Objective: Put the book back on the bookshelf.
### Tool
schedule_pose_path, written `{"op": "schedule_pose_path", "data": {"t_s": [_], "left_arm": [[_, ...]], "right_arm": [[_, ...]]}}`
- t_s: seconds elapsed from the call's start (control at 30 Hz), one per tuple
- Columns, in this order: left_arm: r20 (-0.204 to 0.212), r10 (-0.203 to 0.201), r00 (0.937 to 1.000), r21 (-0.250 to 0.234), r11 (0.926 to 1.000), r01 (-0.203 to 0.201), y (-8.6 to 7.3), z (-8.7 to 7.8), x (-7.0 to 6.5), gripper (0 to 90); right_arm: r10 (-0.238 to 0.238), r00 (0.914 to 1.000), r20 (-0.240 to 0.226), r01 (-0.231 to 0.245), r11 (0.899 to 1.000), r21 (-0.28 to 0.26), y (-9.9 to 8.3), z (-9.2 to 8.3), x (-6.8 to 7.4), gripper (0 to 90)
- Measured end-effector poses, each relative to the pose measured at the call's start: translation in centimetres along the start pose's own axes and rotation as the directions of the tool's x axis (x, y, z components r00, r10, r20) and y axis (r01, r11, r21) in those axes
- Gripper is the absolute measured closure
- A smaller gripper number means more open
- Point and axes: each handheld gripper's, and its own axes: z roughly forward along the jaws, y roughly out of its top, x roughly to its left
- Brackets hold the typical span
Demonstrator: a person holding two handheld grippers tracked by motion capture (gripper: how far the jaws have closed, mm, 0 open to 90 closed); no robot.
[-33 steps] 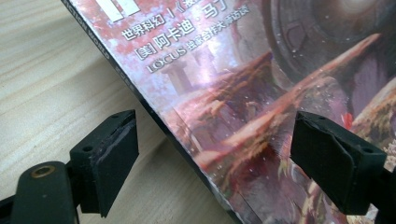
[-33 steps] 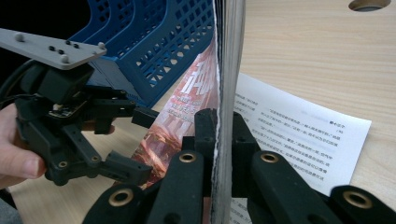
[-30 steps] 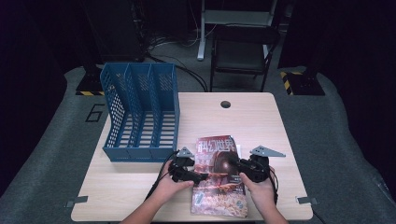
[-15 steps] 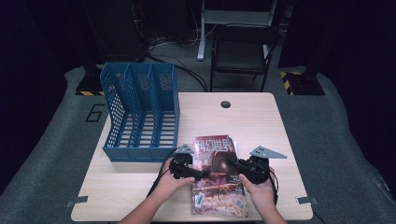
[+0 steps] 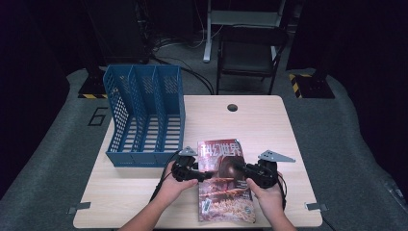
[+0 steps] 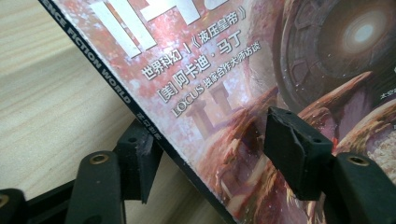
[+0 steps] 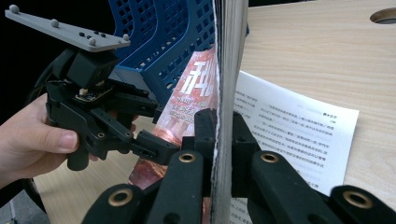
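Toward the back-left corner of the worktop (image 5: 260,125): blue file rack (image 5: 144,120), three slots, upright, well clear of both hands.

Just right of it, by the front edge: magazine (image 5: 223,192), cover up, long axis running from the front edge toward the back edge, spine on its left side.

At that spine edge: left hand-held gripper (image 5: 204,174), held in the left hand (image 5: 171,185). Seen in the left gripper view as jaws apart (image 6: 215,158), one beside and below the spine against the wood, the other over the cover. Straddles the edge, not closed on it; cannot tell whether either pad touches paper.

At the opposite long edge: right hand-held gripper (image 5: 240,169), in the right hand (image 5: 267,197). Clamped (image 7: 219,135) on a sheaf of pages seen edge-on between its jaws, cover sloping away toward the left hand-held gripper (image 7: 154,144), a white printed page lying beyond the sheaf.

Probably hinges on this: magazine lying directly between the two grippers, each facing inward across its short axis, left one nearer the rack. Lifting level likely calls for the left jaws to close on the spine side first; otherwise risks sag or pages fanning from the one-sided hold.
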Motion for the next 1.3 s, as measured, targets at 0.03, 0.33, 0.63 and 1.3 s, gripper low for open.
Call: {"op": "schedule_pose_path", "data": {"t_s": [0.03, 0.33, 0.63, 1.3], "left_arm": [[-0.002, 0.012, 0.9999, 0.005, 0.9999, -0.012, 0.1, -0.1, 0.1, 40.4], [-0.018, 0.012, 0.9998, -0.011, 0.9999, -0.013, 0.9, -1.0, -0.5, 54.4], [-0.034, 0.041, 0.9986, -0.017, 0.9990, -0.042, 2.0, -2.2, -1.4, 64.5], [-0.018, 0.058, 0.9982, -0.055, 0.9968, -0.058, 4.4, -4.8, -1.7, 76.4]], "right_arm": [[0.000, 1.0000, -0.002, 0.000, 1.000, -0.003, 0.0, 0.0, 0.0, 86.0], [0.019, 0.9998, -0.008, -0.019, 1.000, 0.006, 0.2, 0.1, -0.2, 85.9], [0.010, 0.9999, -0.007, -0.010, 1.000, -0.001, 0.6, -0.2, 0.2, 85.9], [0.016, 0.9996, -0.022, -0.017, 0.999, -0.039, 2.3, -1.3, -0.1, 85.7]]}}
